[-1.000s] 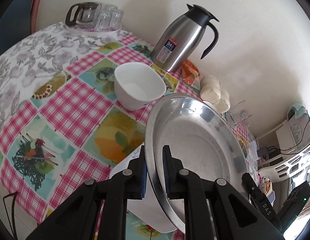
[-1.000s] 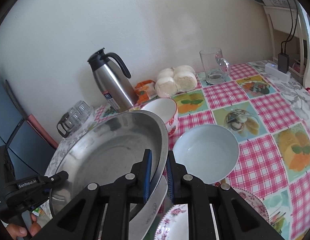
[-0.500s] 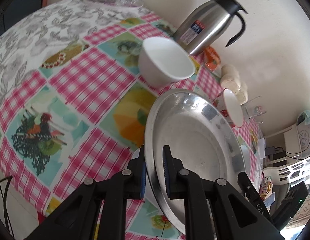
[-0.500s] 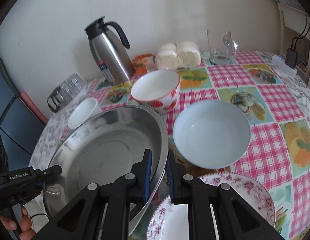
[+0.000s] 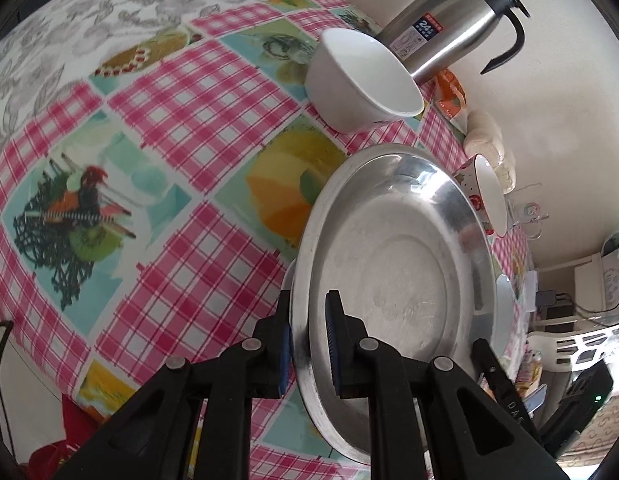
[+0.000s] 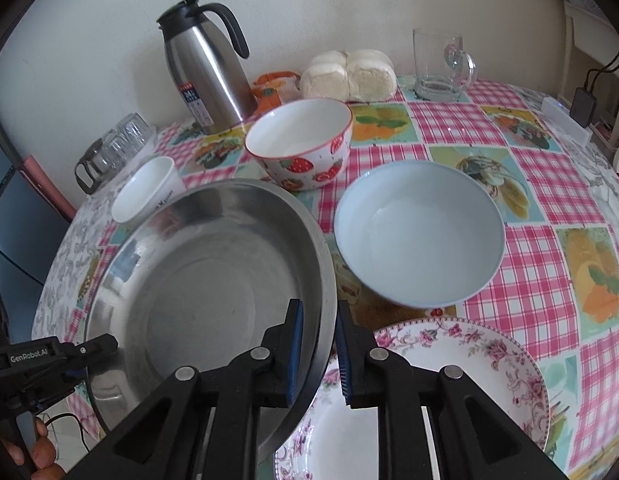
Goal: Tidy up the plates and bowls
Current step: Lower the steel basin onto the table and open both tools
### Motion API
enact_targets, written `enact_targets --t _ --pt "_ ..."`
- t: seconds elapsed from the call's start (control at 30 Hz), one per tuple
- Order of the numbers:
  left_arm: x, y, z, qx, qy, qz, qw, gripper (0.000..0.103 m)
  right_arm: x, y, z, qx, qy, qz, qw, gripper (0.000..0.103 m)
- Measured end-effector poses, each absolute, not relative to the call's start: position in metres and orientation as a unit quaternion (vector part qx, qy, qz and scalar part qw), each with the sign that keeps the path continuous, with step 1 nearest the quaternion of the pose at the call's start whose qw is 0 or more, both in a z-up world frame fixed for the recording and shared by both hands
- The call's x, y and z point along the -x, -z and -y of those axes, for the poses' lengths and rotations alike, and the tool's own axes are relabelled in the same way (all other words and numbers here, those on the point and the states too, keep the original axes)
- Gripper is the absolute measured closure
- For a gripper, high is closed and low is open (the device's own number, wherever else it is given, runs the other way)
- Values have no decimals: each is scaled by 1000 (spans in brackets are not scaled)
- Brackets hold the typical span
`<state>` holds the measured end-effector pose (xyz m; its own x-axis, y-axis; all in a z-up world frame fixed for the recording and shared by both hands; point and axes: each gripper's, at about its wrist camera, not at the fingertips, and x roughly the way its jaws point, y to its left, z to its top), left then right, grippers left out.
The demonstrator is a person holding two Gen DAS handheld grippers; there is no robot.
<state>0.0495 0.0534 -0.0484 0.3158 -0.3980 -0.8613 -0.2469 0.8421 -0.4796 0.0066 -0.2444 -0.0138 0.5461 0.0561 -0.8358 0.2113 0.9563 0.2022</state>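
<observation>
A wide steel plate [image 5: 389,280] [image 6: 197,280] hangs tilted just above the checked tablecloth, held by opposite rims. My left gripper [image 5: 308,300] is shut on its near-left rim. On the opposite rim my right gripper [image 6: 319,306] still pinches the steel plate between its blue pads while its jaws are opening slightly. Under the right gripper lies a floral plate [image 6: 449,380], partly covered by the steel plate. Behind stand a pale blue bowl [image 6: 419,236], a strawberry bowl [image 6: 301,148] and a small white bowl [image 5: 361,80] [image 6: 145,188].
At the back near the wall stand a steel thermos [image 6: 205,68], an orange packet [image 6: 273,88], white buns [image 6: 349,74] and a glass mug [image 6: 439,64]. Glass cups with a small pot [image 6: 113,148] sit far left. A person's hand [image 6: 41,456] holds the left tool at the table's edge.
Both grippers have come down with the steel plate toward the table and tipped further downward. The floral plate has come into the right wrist view under the steel plate's edge.
</observation>
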Motion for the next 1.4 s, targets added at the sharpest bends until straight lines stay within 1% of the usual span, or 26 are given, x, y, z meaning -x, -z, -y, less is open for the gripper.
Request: enact_targets --t 0.23,0.87,0.97,1.4 --pt "-45 51 -64 290 34 -584 757 89 -7 18 236 -127 37 -488 863 85" --pt "-47 57 -65 308 28 -587 748 89 -11 25 234 -118 35 -499 858 85" --pt "-48 59 -65 310 27 -591 744 86 -11 25 235 -120 38 -499 857 85" --pt "-50 67 -66 307 22 -598 740 86 -11 26 236 -127 39 -500 856 85"
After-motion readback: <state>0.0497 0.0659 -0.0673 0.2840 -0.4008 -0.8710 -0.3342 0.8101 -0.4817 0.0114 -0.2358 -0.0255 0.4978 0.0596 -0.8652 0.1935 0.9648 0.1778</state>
